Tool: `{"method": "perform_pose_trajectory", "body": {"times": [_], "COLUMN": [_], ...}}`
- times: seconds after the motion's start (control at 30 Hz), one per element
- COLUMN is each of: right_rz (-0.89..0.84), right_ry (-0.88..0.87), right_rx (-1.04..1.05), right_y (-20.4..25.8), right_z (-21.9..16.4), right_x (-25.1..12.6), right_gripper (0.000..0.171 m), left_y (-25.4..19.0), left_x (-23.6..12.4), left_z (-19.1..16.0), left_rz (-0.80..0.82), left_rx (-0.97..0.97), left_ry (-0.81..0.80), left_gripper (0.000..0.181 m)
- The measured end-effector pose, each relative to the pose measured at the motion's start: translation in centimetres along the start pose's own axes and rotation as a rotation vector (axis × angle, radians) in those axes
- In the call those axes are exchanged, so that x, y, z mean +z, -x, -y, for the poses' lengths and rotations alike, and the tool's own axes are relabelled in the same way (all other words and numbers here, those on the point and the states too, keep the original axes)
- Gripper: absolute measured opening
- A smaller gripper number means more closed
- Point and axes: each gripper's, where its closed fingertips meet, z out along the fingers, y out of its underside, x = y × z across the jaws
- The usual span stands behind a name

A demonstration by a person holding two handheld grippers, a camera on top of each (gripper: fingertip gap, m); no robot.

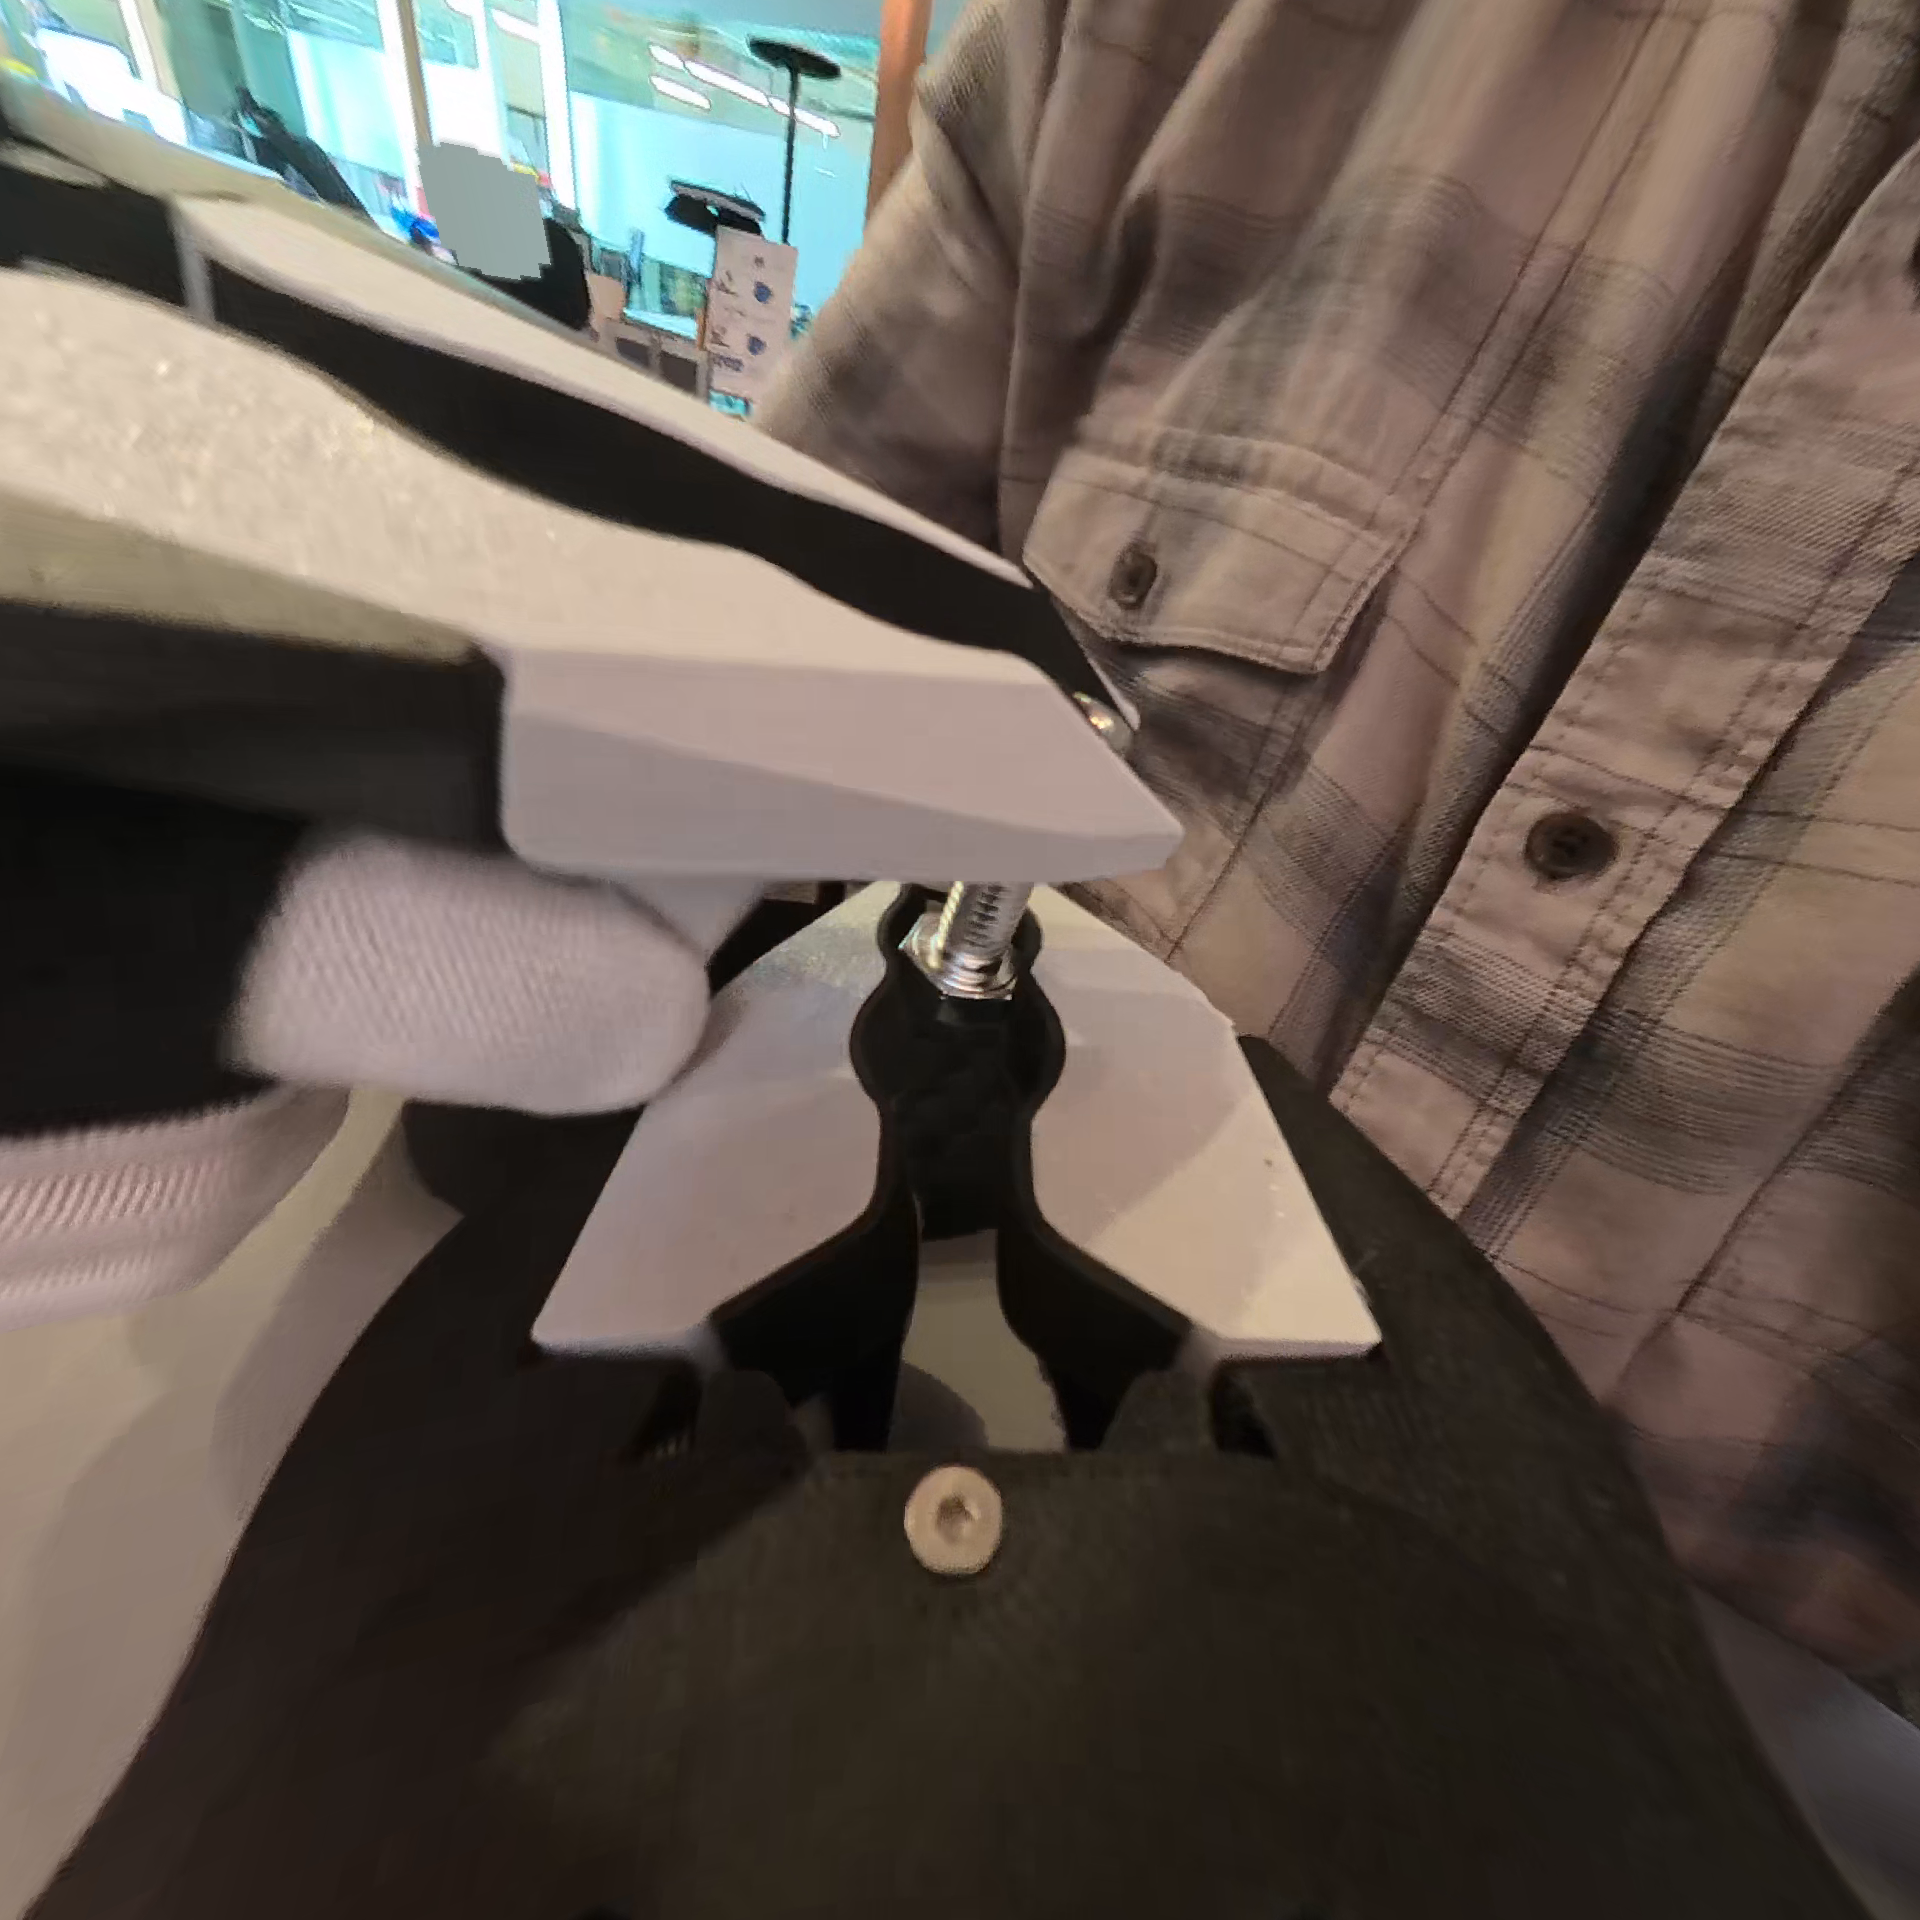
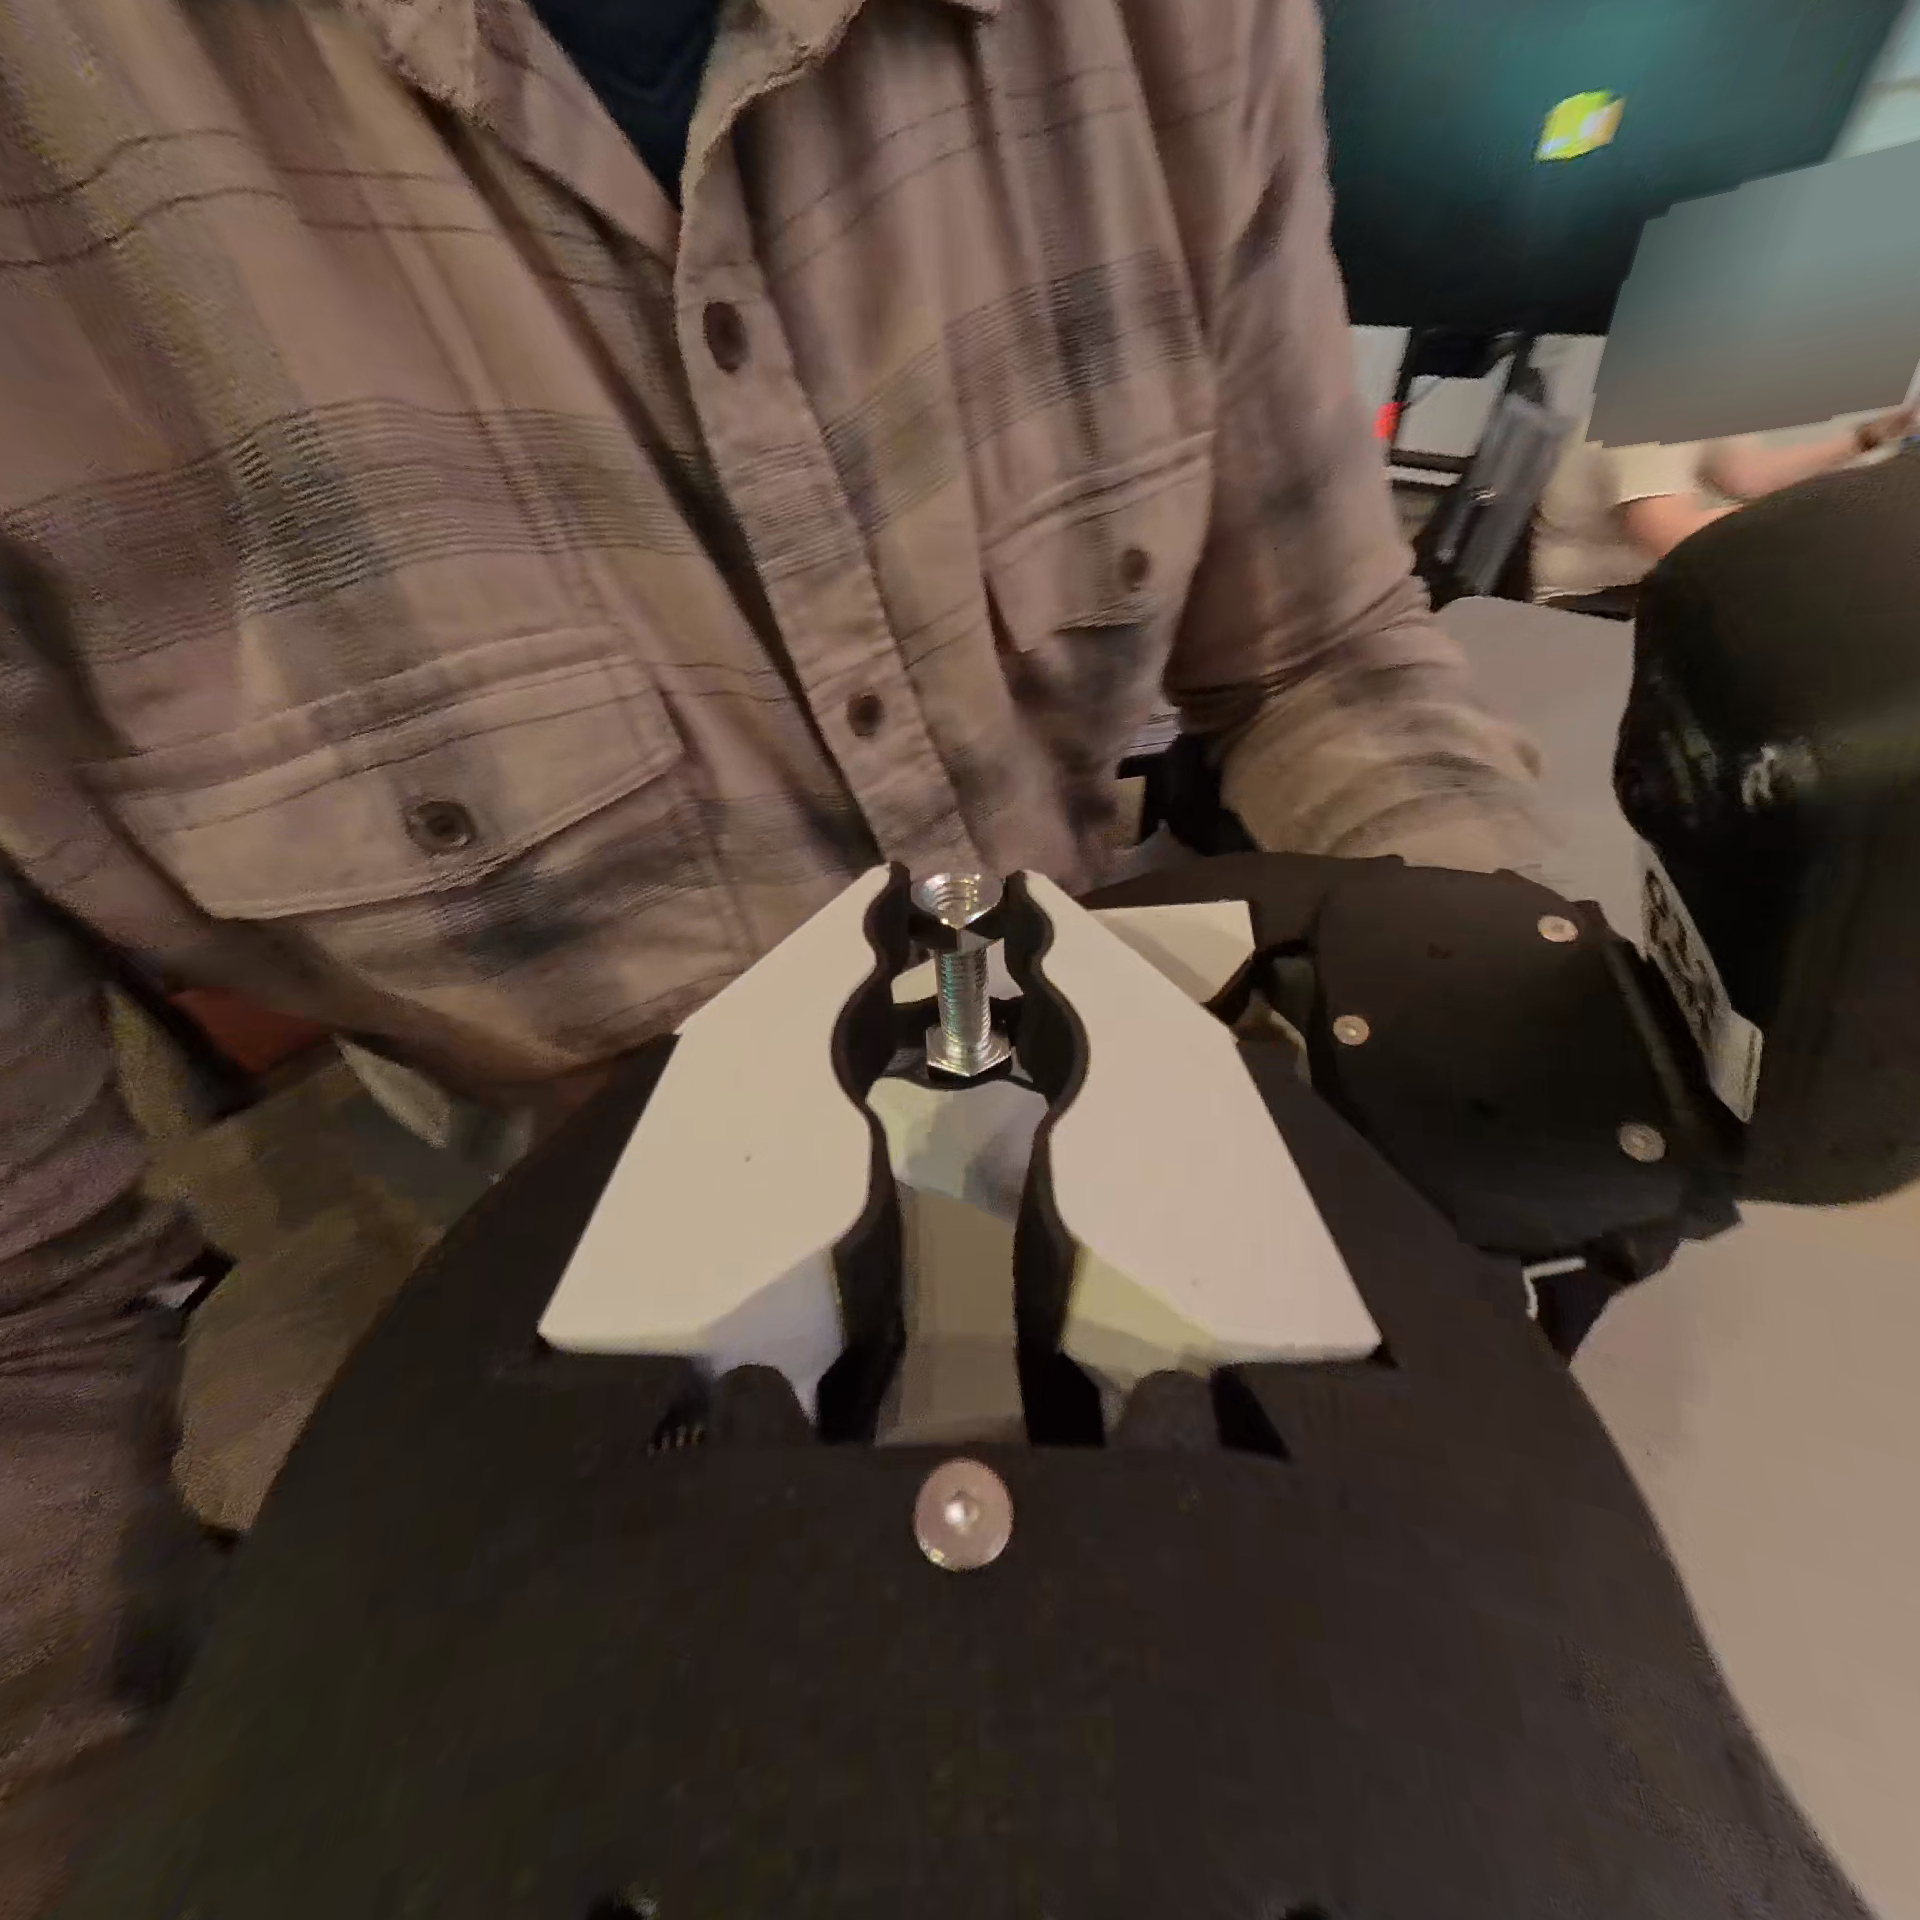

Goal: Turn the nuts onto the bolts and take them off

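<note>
Both tools are held up in front of the person's plaid shirt (image 2: 436,499), away from any surface, so that nut and bolt can be worked against each other in the air. The right gripper (image 2: 956,909) pinches a hex nut (image 2: 956,896) at its very tips, at 12 o'clock in its own view, the threaded bore facing the camera. Directly below the nut, toward 6 o'clock, the bolt (image 2: 961,1003) stands on the same axis. Its hex head (image 2: 964,1055) is clamped in the left gripper (image 1: 961,961), which closes narrowly round it. In the left wrist view the right gripper's white fingers (image 1: 831,790) cross from 9 o'clock over the bolt's tip, hiding the nut. Whether the threads are engaged I cannot tell; the alignment suits turning.
</note>
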Motion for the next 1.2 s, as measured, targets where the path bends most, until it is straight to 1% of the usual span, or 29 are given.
{"method": "perform_pose_trajectory", "body": {"times": [0.1, 0.2, 0.23, 0.27, 0.3, 0.33, 0.4, 0.43, 0.5, 0.6, 0.7, 0.73, 0.8, 0.83, 0.87, 0.9, 1.0, 1.1, 1.2], "right_rz": [0.049, -0.006, -0.036, -0.075, -0.123, -0.188, -0.323, -0.419, -0.609, -0.928, -1.116, -1.143, -1.254, -1.270, -1.289, -1.315, -1.339, -1.292, -1.169], "right_ry": [-0.005, -0.028, -0.039, -0.051, -0.053, -0.053, -0.059, -0.053, -0.070, -0.148, -0.158, -0.163, -0.147, -0.135, -0.130, -0.130, -0.149, -0.154, -0.135], "right_rx": [0.004, -0.005, -0.007, -0.008, -0.011, -0.017, -0.031, -0.041, -0.050, -0.055, -0.046, -0.048, -0.035, -0.036, -0.051, -0.054, -0.061, -0.053, -0.063], "right_y": [0.1, -0.5, -0.8, -1.1, -1.4, -1.9, -2.5, -3.2, -4.2, -5.7, -6.3, -6.4, -7.1, -7.3, -7.3, -7.4, -7.3, -7.0, -6.6], "right_z": [-0.1, 0.1, 0.3, 0.5, 0.6, 0.6, 0.9, 0.9, 1.1, 1.8, 1.0, 0.9, 0.3, 0.1, 0.1, 0.1, 0.3, 0.2, 0.3], "right_x": [0.2, -0.3, -0.5, -0.7, -1.0, -1.3, -2.0, -2.6, -3.8, -6.4, -7.1, -6.8, -7.1, -6.8, -6.6, -6.7, -6.6, -6.2, -5.4], "right_gripper": [0.016, 0.016, 0.018, 0.032, 0.040, 0.050, 0.051, 0.051, 0.048, 0.047, 0.046, 0.044, 0.034, 0.031, 0.021, 0.017, 0.017, 0.017, 0.017], "left_y": [-0.2, 0.2, 0.5, 0.8, 1.2, 1.5, 2.4, 2.8, 3.7, 4.6, 5.2, 5.3, 5.5, 5.5, 5.5, 5.6, 5.4, 5.1, 4.4], "left_x": [0.0, -0.6, -0.9, -1.2, -1.6, -2.1, -3.1, -3.6, -4.5, -5.7, -6.4, -6.5, -6.6, -6.7, -6.7, -6.7, -6.7, -6.5, -5.9], "left_z": [-0.1, 0.2, 0.3, 0.4, 0.5, 0.6, 0.8, 1.0, 1.2, 1.2, 1.2, 1.1, 1.1, 1.1, 1.0, 1.0, 1.1, 0.9, 0.8], "left_rz": [-0.014, 0.008, 0.019, 0.039, 0.064, 0.082, 0.140, 0.166, 0.217, 0.270, 0.304, 0.308, 0.318, 0.319, 0.319, 0.320, 0.311, 0.296, 0.258], "left_rx": [-0.004, -0.008, -0.008, -0.007, -0.006, -0.009, -0.008, -0.011, -0.012, -0.024, -0.034, -0.037, -0.037, -0.039, -0.040, -0.040, -0.034, -0.028, -0.014], "left_ry": [-0.004, -0.026, -0.034, -0.038, -0.044, -0.053, -0.073, -0.086, -0.107, -0.132, -0.146, -0.147, -0.151, -0.152, -0.151, -0.152, -0.152, -0.137, -0.118], "left_gripper": [0.014, 0.014, 0.014, 0.014, 0.014, 0.014, 0.014, 0.014, 0.015, 0.014, 0.014, 0.014, 0.014, 0.014, 0.014, 0.014, 0.014, 0.014, 0.014]}}
